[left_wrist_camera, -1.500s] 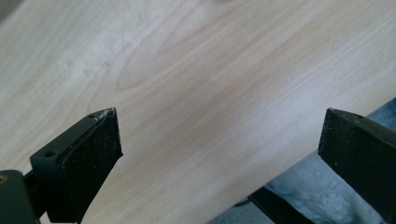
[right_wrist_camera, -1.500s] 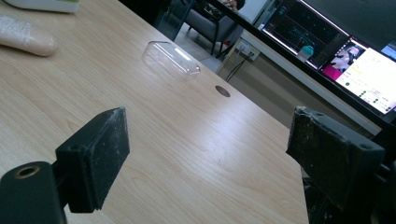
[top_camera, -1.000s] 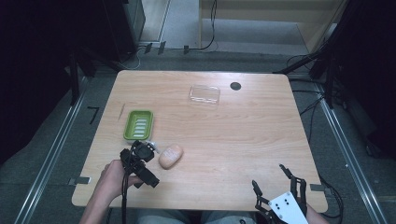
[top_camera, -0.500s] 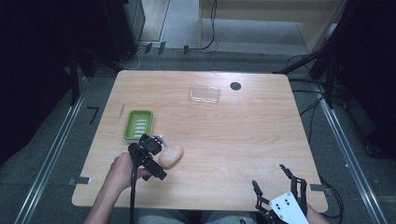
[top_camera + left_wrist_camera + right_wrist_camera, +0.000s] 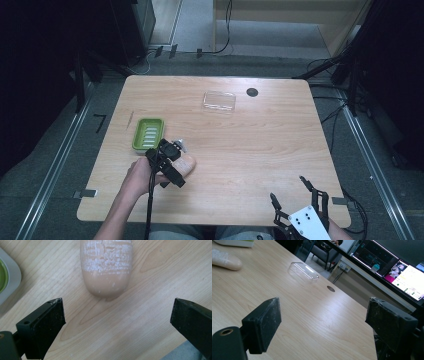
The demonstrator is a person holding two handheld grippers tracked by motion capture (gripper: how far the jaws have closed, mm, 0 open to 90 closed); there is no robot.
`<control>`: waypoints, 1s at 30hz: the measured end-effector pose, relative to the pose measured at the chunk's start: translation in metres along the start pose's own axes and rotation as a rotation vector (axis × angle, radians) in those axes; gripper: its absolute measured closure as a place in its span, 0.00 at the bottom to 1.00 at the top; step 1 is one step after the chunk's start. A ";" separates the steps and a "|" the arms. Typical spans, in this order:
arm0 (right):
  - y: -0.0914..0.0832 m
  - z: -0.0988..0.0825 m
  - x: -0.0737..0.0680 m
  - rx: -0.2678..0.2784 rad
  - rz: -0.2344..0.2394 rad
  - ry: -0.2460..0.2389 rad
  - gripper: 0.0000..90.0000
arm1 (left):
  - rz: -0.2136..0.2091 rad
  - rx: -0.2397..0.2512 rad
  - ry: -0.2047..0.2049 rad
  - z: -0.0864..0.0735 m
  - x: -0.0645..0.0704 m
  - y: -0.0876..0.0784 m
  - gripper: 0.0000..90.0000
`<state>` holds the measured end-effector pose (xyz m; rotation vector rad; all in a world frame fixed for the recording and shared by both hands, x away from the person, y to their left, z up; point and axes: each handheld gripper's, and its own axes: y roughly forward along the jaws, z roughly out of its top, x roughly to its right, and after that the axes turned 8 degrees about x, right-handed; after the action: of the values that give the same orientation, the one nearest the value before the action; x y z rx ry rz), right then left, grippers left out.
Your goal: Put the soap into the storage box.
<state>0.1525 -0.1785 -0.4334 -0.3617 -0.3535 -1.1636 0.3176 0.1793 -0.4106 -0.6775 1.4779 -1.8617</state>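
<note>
A pale peach bar of soap (image 5: pixel 189 161) lies on the wooden table (image 5: pixel 250 145), just right of a green soap dish (image 5: pixel 147 134). My left gripper (image 5: pixel 176 164) hovers over the near end of the bar, held by a hand. In the left gripper view the soap (image 5: pixel 106 267) lies ahead between the wide-apart jaws, which are not touching it; the gripper is open. My right gripper (image 5: pixel 289 192) stands open at the table's near right edge, with nothing between its fingers (image 5: pixel 262 325). A clear plastic lid (image 5: pixel 219 101) rests at the far middle of the table.
A round black cable hole (image 5: pixel 252 92) sits beside the clear lid (image 5: pixel 303 271). The dish's rim (image 5: pixel 10 282) shows at the left of the left gripper view. Monitors (image 5: pixel 387 262) stand beyond the table's far side. Cables run across the floor behind it.
My left gripper has moved right and slightly forward, from beside the soap to over its near end. The right gripper has stayed still.
</note>
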 end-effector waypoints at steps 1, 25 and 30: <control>0.000 0.000 0.000 0.000 0.001 0.000 0.15 | -0.001 0.004 -0.003 0.002 0.000 0.001 0.00; 0.000 0.000 0.000 -0.003 -0.003 0.008 0.15 | -0.010 -0.048 0.017 0.032 -0.002 0.028 0.03; 0.000 -0.001 0.000 -0.002 -0.002 0.008 0.15 | -0.012 -0.065 0.009 0.036 -0.005 0.035 0.02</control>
<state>0.1522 -0.1793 -0.4337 -0.3583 -0.3455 -1.1670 0.3533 0.1553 -0.4368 -0.7115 1.5484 -1.8350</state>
